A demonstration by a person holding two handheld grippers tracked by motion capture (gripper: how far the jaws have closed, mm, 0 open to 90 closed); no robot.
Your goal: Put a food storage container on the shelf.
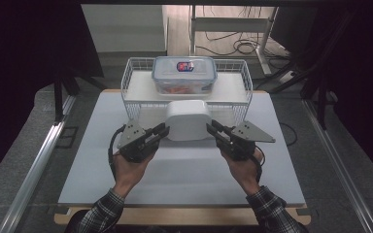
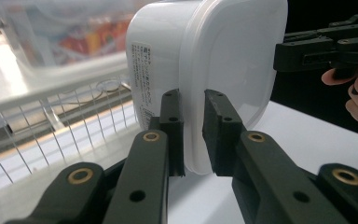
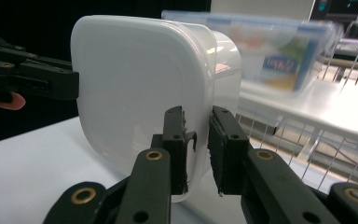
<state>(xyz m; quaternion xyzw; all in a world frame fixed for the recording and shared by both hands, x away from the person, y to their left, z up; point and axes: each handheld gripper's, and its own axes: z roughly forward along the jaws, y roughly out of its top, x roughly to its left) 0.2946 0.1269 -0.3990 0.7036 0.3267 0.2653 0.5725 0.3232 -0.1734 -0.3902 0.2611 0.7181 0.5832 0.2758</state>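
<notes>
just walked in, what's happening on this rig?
A person holds a white plastic container between two handheld grippers, one at each end. The left gripper and the right gripper each have their fingers pinched on the container's rim. It sits in front of a white wire rack, on whose shelf stands a clear lidded box with food inside. Whether the container rests on the white table or is lifted is unclear.

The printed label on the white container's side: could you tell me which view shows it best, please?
The left gripper view: the label runs down the white container just above the left tool. The right gripper view shows the container's lid side, no label. The high view shows its top.
</notes>
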